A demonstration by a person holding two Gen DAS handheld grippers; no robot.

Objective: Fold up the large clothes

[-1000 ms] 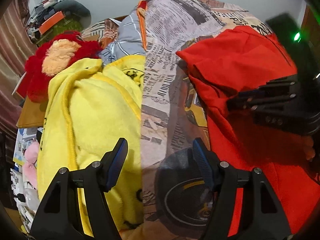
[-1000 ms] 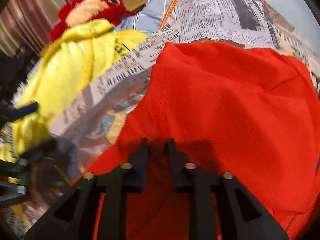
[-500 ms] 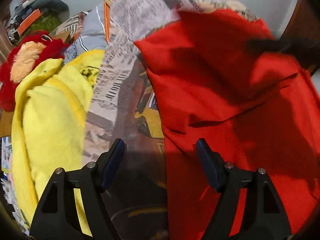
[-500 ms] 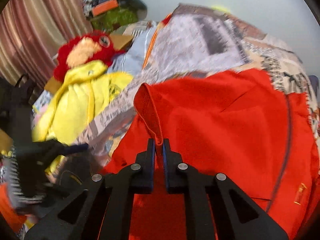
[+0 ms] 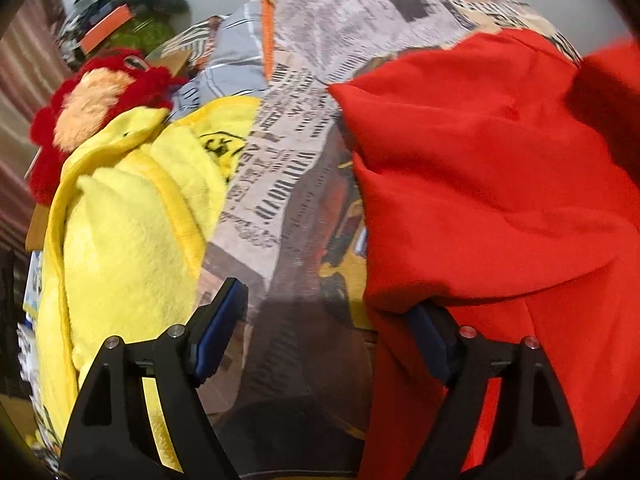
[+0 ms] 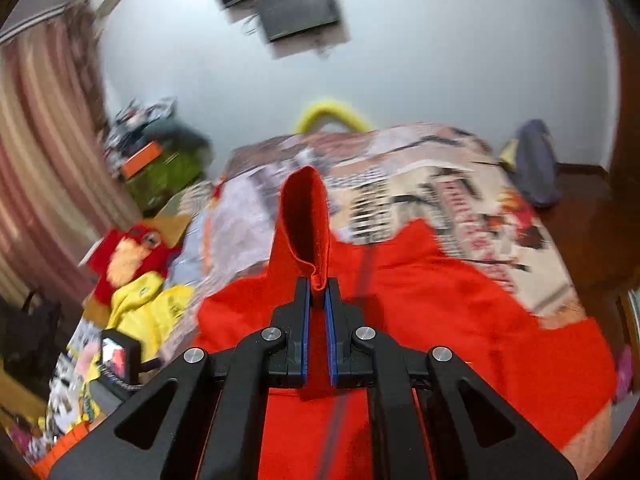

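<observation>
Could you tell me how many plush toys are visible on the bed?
1: a red plush toy beside the yellow blanket, left of the red garment. Others may be hidden.

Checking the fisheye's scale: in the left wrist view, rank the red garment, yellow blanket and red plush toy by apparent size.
1. red garment
2. yellow blanket, though nearness may inflate it
3. red plush toy

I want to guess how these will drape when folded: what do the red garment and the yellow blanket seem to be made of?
The red garment looks like a matte knit, perhaps cotton jersey or light fleece: no sheen, and it hangs in soft, rounded folds from the right gripper. The yellow blanket looks like plush fleece: its surface is fuzzy with a visible nap, and it lies in thick, bulky rolls.
</observation>
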